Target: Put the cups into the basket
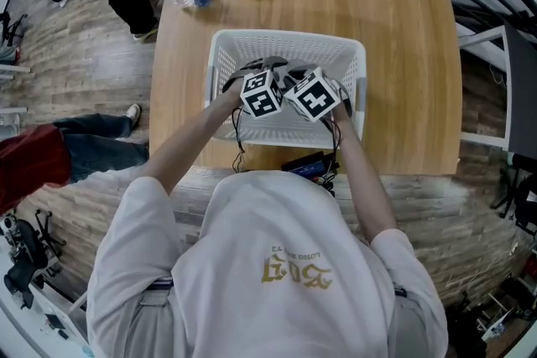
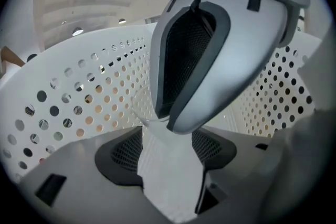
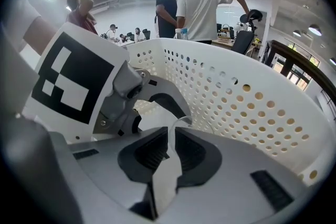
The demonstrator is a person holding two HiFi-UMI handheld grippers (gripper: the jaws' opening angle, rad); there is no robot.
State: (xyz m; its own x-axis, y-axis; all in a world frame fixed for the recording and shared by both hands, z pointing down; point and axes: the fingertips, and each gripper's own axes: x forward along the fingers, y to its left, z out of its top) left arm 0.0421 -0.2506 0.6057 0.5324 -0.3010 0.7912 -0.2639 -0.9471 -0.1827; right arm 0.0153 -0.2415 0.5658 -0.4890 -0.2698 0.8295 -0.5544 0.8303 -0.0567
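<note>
White basket [image 1: 285, 35] holds 2 grippers: left gripper [image 2: 169, 153], right gripper [image 3: 171, 146] each clamp white cup [image 3: 164, 182] wall.

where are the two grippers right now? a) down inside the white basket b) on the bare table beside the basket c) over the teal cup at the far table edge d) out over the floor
a: the perforated walls of the white basket rise around both the left gripper and the right gripper. Each is shut on the thin wall of a white cup.
</note>
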